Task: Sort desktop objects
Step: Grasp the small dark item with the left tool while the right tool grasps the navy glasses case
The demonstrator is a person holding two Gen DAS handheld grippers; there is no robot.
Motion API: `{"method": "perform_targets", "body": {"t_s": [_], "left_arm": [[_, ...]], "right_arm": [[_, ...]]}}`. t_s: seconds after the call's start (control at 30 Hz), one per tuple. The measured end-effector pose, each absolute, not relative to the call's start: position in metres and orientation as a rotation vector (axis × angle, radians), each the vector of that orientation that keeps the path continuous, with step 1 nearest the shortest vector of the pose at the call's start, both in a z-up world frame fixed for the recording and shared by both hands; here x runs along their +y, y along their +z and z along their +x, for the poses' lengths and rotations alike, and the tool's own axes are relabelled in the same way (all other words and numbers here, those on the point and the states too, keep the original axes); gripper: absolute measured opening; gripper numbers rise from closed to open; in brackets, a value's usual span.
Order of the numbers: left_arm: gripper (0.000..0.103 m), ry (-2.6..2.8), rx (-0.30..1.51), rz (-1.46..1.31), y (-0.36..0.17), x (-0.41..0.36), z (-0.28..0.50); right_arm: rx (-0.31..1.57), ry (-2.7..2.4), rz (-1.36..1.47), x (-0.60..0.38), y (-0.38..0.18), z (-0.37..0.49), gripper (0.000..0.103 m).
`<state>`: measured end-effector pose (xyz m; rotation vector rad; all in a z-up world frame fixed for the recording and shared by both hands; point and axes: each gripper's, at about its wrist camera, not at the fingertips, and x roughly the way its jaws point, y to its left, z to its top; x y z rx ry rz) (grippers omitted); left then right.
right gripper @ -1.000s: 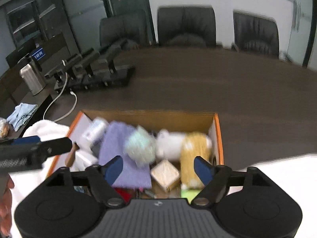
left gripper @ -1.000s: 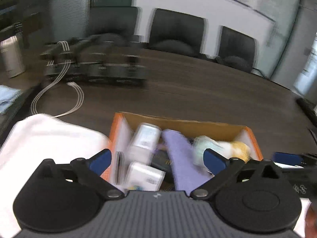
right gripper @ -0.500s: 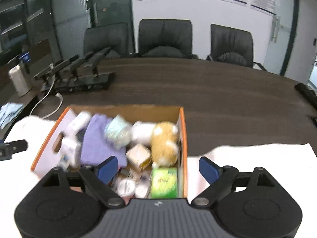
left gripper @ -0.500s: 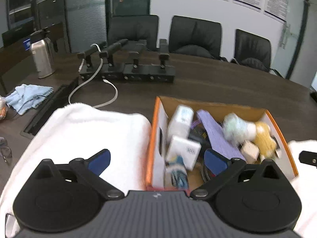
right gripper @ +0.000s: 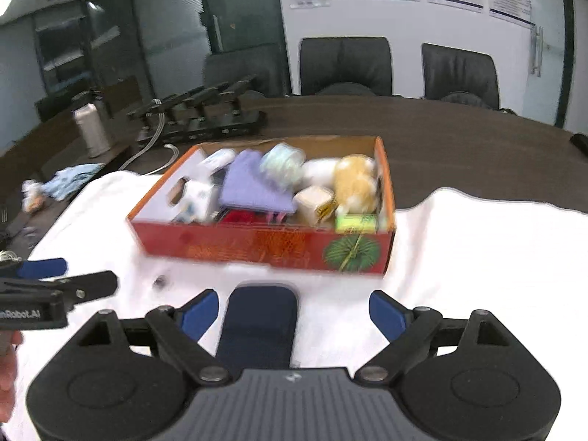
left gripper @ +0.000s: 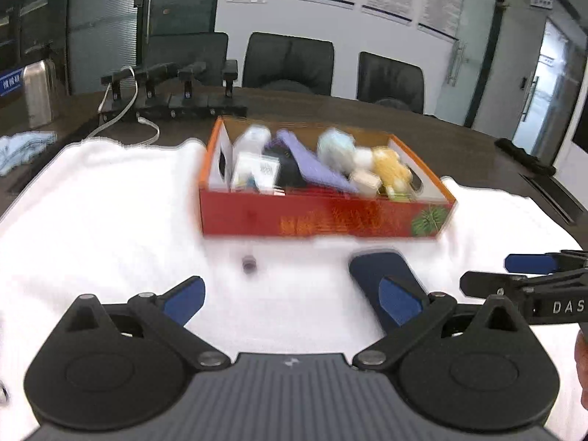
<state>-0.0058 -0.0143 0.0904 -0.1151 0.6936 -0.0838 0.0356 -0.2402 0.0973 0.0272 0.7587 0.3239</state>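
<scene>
Cardboard box (left gripper: 323, 217) with red-orange sides fills the middle of my left wrist view, sitting on a white cloth (left gripper: 103, 220) spread over the dark conference table (right gripper: 459, 139). Inside it I can make out a purple cloth (right gripper: 250, 183), a yellow plush toy (right gripper: 354, 182), a green packet (right gripper: 356, 223) and some white boxes, all blurred. My left gripper (left gripper: 290, 299) hangs wide open with nothing between its jaws. My right gripper (right gripper: 294, 314) is spread wide too, empty, with a dark blue case (right gripper: 259, 323) lying flat on the cloth at lower centre, just beside its left finger. A small dark cap (left gripper: 249, 261) lies apart, lower centre-left in the left wrist view.
</scene>
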Motion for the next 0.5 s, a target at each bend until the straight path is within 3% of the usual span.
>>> {"method": "perform_targets", "body": {"t_s": [0.33,0.5], "left_arm": [[0.103,-0.064,0.662,-0.147,0.018,-0.012,-0.101],[0.103,-0.092,0.6,-0.121,0.039,0.001,-0.099]], "right_arm": [[0.679,0.372,-0.03,-0.234,0.026,-0.08,0.089],[0.67,0.344,0.014,-0.237,0.021,-0.085,0.089]]}}
